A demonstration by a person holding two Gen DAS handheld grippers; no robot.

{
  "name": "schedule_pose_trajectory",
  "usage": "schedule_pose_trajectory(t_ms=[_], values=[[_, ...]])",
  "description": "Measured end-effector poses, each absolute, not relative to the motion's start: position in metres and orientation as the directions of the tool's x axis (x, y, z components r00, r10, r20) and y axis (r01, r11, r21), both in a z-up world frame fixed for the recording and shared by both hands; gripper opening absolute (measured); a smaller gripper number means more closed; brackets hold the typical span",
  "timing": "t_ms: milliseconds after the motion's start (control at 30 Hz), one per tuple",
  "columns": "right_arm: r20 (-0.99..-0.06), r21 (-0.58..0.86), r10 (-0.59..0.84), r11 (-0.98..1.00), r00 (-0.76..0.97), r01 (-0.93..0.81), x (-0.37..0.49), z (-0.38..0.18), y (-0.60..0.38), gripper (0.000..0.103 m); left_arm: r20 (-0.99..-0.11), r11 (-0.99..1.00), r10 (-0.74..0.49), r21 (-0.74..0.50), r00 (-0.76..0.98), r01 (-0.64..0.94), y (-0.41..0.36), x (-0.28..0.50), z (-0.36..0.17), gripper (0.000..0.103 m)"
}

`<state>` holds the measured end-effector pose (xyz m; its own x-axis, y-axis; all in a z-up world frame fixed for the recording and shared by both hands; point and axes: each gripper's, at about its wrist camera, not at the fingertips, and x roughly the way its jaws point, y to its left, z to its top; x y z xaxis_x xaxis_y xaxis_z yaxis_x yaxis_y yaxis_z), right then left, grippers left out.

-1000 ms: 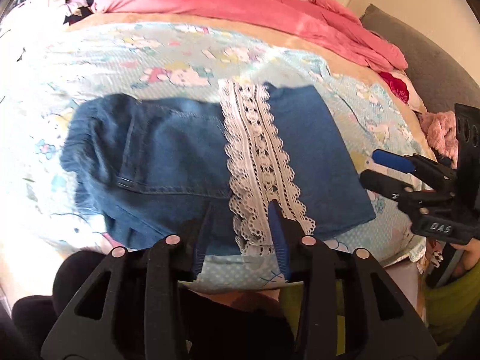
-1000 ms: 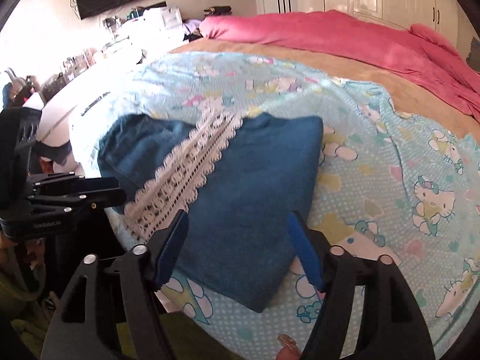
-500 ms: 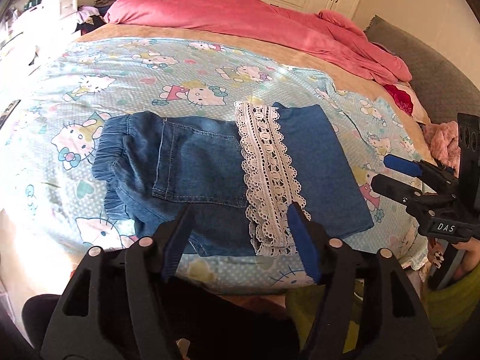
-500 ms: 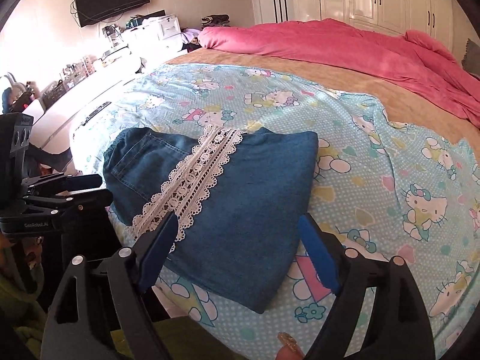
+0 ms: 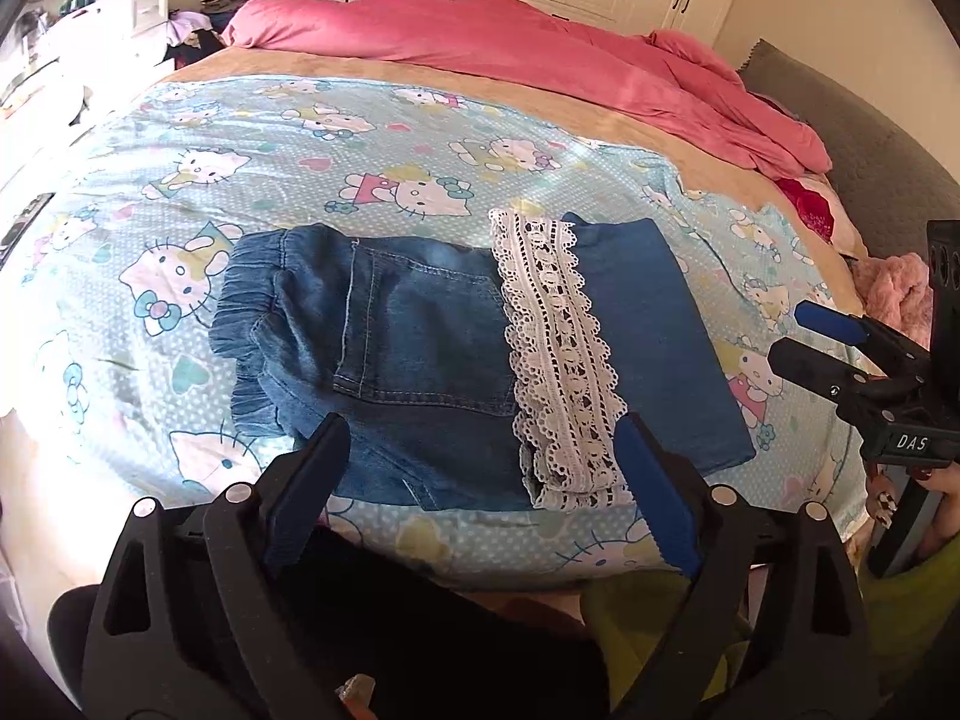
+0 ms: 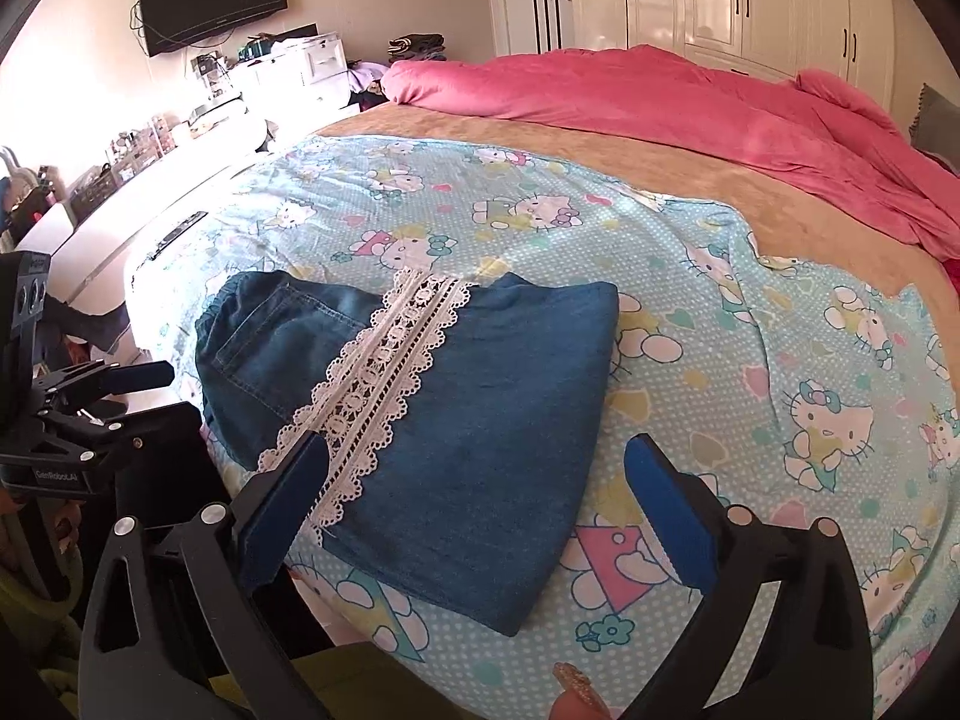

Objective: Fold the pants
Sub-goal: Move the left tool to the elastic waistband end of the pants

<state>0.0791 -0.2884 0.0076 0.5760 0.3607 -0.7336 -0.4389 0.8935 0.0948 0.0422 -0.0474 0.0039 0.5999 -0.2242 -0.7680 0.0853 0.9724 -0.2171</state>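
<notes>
The denim pants lie folded flat on the cartoon-print sheet at the near edge of the bed, just ahead of both hand-held grippers, a white lace band crossing the top fold. The left hand-held gripper and the right hand-held gripper have just been opening and now stand spread wide above the cloth, pinching nothing. Beyond the pants, a pink blanket is heaped along the far side of the bed.
</notes>
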Motion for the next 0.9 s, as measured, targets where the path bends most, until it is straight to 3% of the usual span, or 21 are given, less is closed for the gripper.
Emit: schedule_pose_trajectory(t_ms=[533, 900], values=[[-0.720, 0.055, 0.384, 0.862, 0.577, -0.505, 0.105, 0.028, -0.237, 0.099, -0.766, 0.956, -0.222, -0.292, 0.604, -0.018, 0.001, 0.043, -0.006, 0.085], [-0.751, 0.034, 0.407, 0.811, 0.520, -0.585, 0.130, 0.024, -0.188, 0.099, -0.781, 0.939, -0.221, -0.331, 0.584, -0.088, 0.035, 0.048, -0.020, 0.092]])
